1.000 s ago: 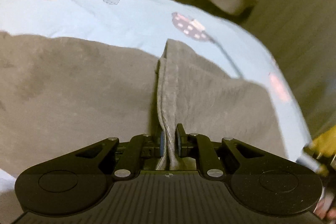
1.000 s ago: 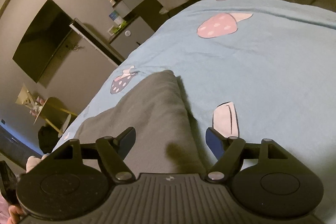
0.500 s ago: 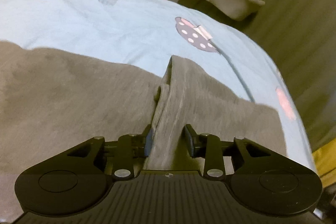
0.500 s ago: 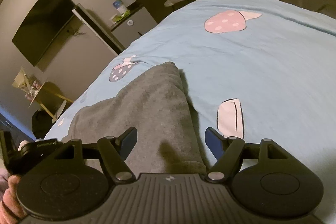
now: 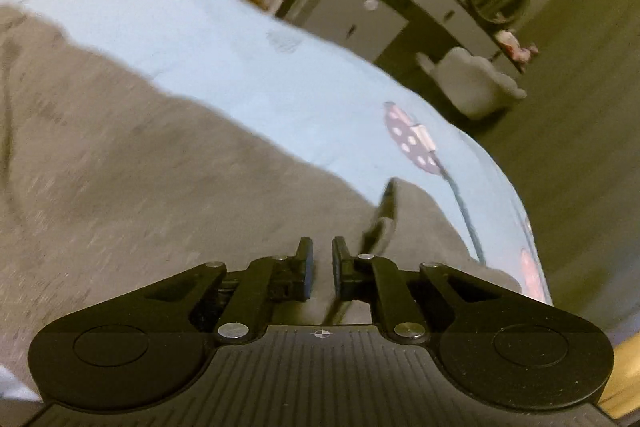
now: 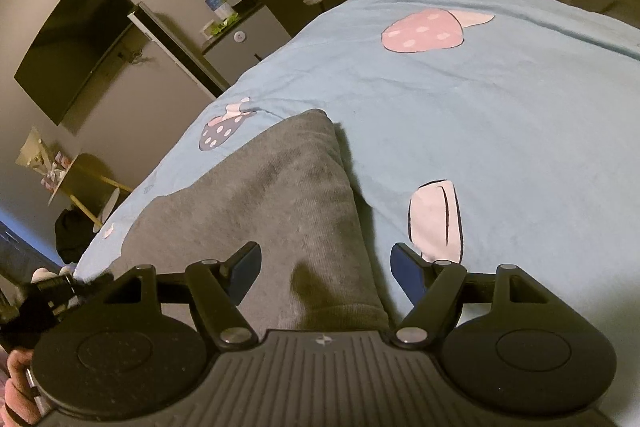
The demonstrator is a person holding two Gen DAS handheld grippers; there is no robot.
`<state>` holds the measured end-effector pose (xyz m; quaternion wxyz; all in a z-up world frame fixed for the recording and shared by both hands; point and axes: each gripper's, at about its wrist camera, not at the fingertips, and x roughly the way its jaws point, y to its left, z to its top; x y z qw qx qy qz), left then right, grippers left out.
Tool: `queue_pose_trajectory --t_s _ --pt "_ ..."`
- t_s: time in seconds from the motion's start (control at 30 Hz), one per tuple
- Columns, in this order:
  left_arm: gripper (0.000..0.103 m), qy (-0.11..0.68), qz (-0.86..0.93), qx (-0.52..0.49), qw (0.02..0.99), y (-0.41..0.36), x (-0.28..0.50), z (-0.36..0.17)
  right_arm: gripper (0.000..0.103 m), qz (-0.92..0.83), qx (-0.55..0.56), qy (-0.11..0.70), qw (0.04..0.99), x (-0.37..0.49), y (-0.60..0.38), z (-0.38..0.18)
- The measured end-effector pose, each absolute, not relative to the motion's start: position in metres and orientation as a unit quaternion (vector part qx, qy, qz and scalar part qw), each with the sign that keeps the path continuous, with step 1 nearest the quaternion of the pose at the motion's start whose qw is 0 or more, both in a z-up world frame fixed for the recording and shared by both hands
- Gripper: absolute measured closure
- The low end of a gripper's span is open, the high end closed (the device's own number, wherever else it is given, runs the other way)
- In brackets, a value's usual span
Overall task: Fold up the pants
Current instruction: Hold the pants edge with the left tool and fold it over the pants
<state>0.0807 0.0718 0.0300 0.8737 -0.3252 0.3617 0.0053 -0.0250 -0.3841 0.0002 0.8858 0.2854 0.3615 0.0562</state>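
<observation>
Left tool (image 5: 320, 263) narrowly apart, right tool (image 6: 325, 273) wide, above gray pants (image 6: 288, 195) on blue mushroom-print bedspread (image 6: 480, 107).

Dim, yellowish; left view motion-blurred.

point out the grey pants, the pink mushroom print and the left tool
grey pants (image 6: 280, 195): right wrist view, middle of the folded fabric
pink mushroom print (image 6: 424, 35): right wrist view, its spotted cap
left tool (image 5: 321, 265): left wrist view, midway between its fingertips
</observation>
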Motion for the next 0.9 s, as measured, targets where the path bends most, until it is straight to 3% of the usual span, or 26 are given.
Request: queue_pose_trajectory --t_s 0.13,0.2,0.27,0.37,0.43,0.5,0.57,0.67,0.77,0.9 --pt "0.079 0.354 -0.009 -0.330 0.875 0.072 0.080 0.034 0.030 0.061 0.282 0.356 0.889 -0.026 -0.382 0.002" --pt "0.059 0.355 -0.022 -0.317 0.879 0.063 0.087 0.037 0.030 0.064 0.278 0.359 0.888 -0.025 -0.380 0.002" --pt "0.049 0.359 -0.038 -0.307 0.881 0.054 0.094 0.036 0.030 0.064 0.276 0.361 0.889 -0.025 -0.379 0.003" --pt "0.047 0.377 -0.058 -0.295 0.876 0.042 0.112 0.031 0.030 0.060 0.276 0.363 0.888 -0.025 -0.379 0.003" --pt "0.051 0.403 -0.065 -0.314 0.857 0.039 0.129 0.022 0.030 0.057 0.278 0.366 0.886 -0.024 -0.380 0.001" --pt "0.080 0.397 -0.076 -0.349 0.846 0.039 0.133 0.017 0.030 0.055 0.279 0.368 0.885 -0.024 -0.381 0.000" --pt "0.091 0.365 -0.092 -0.363 0.852 0.040 0.129 0.021 0.030 0.056 0.278 0.369 0.885 -0.023 -0.380 0.000" --pt "0.091 0.302 -0.098 -0.328 0.890 0.035 0.113 0.041 0.030 0.056 0.276 0.372 0.885 -0.022 -0.379 0.000" --pt "0.090 0.300 -0.061 -0.303 0.903 0.040 0.103 0.044 0.030 0.057 0.277 0.374 0.884 -0.021 -0.380 -0.001" --pt "0.072 0.355 0.023 -0.280 0.891 0.052 0.101 0.022 0.030 0.056 0.284 0.371 0.882 -0.021 -0.382 -0.002"
